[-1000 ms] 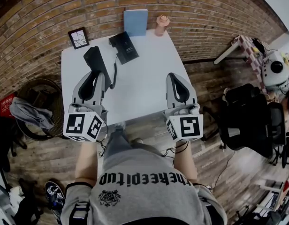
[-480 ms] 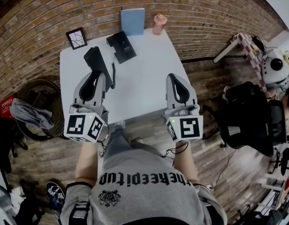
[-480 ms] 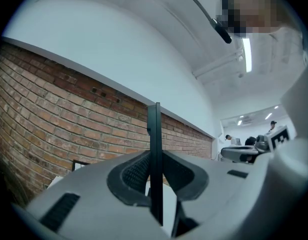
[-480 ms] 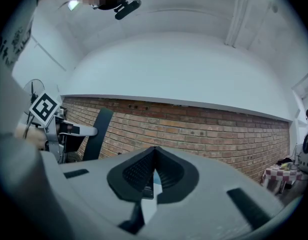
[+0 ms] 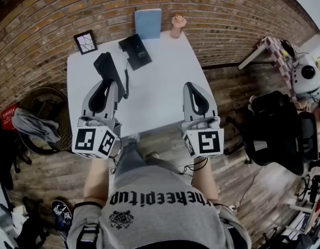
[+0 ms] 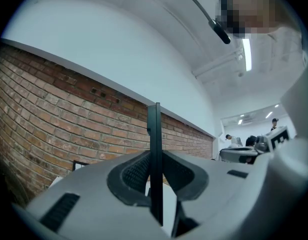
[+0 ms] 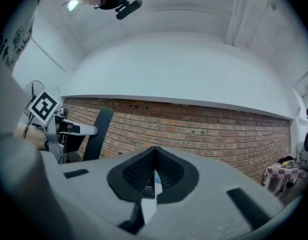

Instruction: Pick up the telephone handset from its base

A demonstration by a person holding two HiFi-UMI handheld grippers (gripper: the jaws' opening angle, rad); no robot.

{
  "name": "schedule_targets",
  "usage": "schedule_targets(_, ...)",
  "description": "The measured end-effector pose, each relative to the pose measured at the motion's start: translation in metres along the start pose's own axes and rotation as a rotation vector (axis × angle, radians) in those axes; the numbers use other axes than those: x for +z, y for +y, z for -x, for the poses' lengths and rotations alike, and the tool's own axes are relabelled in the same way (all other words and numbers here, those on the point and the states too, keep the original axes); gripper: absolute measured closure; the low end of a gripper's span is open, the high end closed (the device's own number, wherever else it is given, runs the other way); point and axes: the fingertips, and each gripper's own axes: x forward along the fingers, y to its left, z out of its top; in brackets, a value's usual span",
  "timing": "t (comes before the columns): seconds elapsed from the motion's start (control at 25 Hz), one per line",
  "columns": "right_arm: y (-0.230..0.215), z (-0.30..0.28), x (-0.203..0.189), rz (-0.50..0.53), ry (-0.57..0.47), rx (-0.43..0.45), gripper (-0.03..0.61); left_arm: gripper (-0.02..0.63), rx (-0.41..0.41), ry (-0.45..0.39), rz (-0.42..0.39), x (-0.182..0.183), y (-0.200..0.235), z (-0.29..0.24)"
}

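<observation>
My left gripper (image 5: 111, 83) is shut on the black telephone handset (image 5: 106, 68), which it holds above the left side of the white table (image 5: 160, 87). The handset juts out beyond the jaws toward the wall. In the left gripper view the handset (image 6: 154, 144) stands edge-on between the pads. A dark cord (image 5: 127, 79) runs from it to the black telephone base (image 5: 135, 51), which lies flat near the table's back edge. My right gripper (image 5: 193, 85) hovers over the table's front right, shut and empty. The right gripper view shows the handset (image 7: 99, 129) at the left.
A blue book (image 5: 148, 23), a pink ornament (image 5: 178, 26) and a small picture frame (image 5: 86, 42) stand along the brick wall. A round basket with a grey cloth (image 5: 36, 122) sits on the floor at the left. A black office chair (image 5: 274, 128) is at the right.
</observation>
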Motion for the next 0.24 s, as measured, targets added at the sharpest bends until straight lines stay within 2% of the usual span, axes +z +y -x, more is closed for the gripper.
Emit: schedule_targets(0.24,-0.0025,-0.0028,-0.0012,-0.003,-0.002,0.002,0.575,0.548,0.01,0.001,0.001,0.0021,-0.0001,-0.0019)
